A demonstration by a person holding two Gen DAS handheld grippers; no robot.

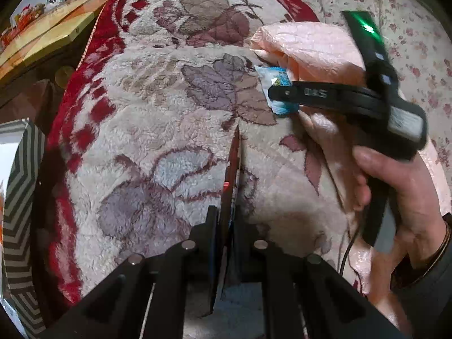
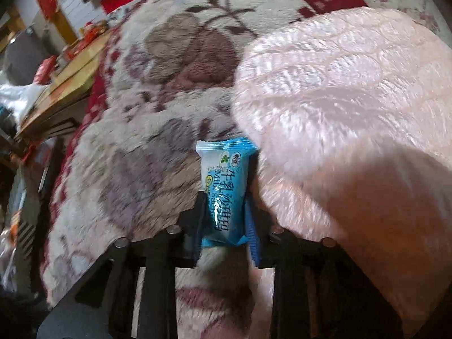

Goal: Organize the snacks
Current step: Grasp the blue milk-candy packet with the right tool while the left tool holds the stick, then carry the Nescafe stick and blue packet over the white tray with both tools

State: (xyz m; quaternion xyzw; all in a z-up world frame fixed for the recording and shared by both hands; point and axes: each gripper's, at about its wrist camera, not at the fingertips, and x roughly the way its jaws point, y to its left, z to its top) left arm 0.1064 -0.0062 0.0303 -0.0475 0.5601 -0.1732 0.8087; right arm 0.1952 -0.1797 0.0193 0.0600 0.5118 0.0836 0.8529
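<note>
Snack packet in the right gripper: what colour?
Blue and white snack packet, clearest in the right wrist view.

Home bedroom: floral fleece blanket (image 1: 175,130), pink quilt (image 2: 339,99).

You have one small blue-and-white foil snack packet (image 2: 224,189), sealed, with crimped ends and dark printed lettering down its face. It stands lengthwise just beside the edge of the quilted pale pink cover (image 2: 339,99), on that cover's left, above the flowered fleece blanket (image 2: 158,130).
</note>
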